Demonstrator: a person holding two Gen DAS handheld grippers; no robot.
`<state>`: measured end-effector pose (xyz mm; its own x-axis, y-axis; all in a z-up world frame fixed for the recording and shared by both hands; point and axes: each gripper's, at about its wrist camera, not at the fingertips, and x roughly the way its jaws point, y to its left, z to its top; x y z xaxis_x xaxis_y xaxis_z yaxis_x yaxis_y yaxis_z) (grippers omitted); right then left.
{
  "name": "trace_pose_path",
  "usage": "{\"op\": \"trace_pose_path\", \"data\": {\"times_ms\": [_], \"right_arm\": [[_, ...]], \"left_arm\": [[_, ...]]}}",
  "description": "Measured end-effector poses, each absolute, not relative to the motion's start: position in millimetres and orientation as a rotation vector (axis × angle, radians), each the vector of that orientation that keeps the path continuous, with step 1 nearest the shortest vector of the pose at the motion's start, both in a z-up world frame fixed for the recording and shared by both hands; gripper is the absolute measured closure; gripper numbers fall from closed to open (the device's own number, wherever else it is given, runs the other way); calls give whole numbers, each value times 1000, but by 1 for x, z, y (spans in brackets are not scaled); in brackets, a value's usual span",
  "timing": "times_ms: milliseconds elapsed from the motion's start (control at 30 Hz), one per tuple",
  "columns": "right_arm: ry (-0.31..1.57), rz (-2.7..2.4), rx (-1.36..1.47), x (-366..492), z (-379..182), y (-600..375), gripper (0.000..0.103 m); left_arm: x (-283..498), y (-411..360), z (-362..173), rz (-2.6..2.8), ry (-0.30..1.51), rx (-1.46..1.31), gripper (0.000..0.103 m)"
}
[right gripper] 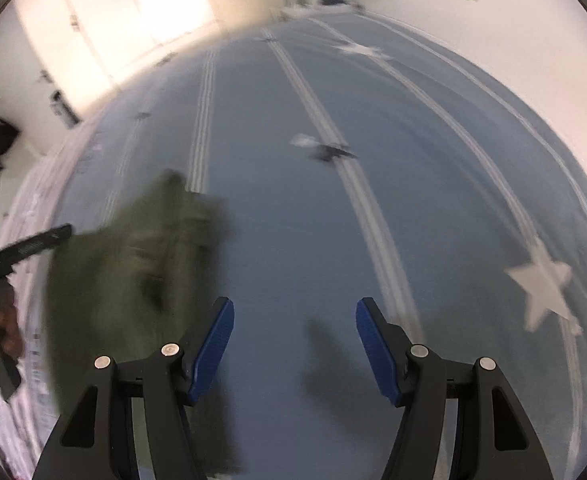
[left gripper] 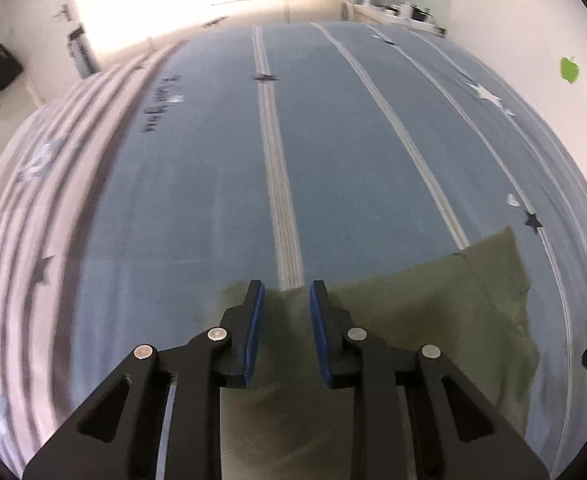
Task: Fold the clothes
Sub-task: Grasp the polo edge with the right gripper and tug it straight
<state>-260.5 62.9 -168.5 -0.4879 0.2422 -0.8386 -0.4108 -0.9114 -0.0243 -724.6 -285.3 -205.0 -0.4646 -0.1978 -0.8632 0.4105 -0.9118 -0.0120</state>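
Oddly, bedspread (left gripper: 197, 184) lettering blurs unreadable; left gripper (left gripper: 285, 292) and right gripper (right gripper: 294, 312) gape empty over olive garment (left gripper: 433, 300).

Ahead of your left hand-held gripper (left gripper: 283, 292), black with blue pads, the bed cover (left gripper: 197, 200) is blue with pale stripes and dark and white stars. The garment (left gripper: 433, 300) beneath it is plain olive green.

White walls (left gripper: 533, 32), bright cupboard doors (left gripper: 173, 0), perhaps
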Motion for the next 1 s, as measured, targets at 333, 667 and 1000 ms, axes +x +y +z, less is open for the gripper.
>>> {"op": "trace_pose_path", "data": {"times_ms": [333,667,1000], "right_arm": [[178,2559,-1427,-329,-184,-13,79],[163,2331,-1532,-341,-240,28,103],[229,2307,-1415,-316,-218,48,95]], "left_arm": [[-678,-289,-222,-2404,335,1368,82],[-692,-315,-237,-2404,400,1396,76],[-643,-351,-223,-2333,522,1395,75]]}}
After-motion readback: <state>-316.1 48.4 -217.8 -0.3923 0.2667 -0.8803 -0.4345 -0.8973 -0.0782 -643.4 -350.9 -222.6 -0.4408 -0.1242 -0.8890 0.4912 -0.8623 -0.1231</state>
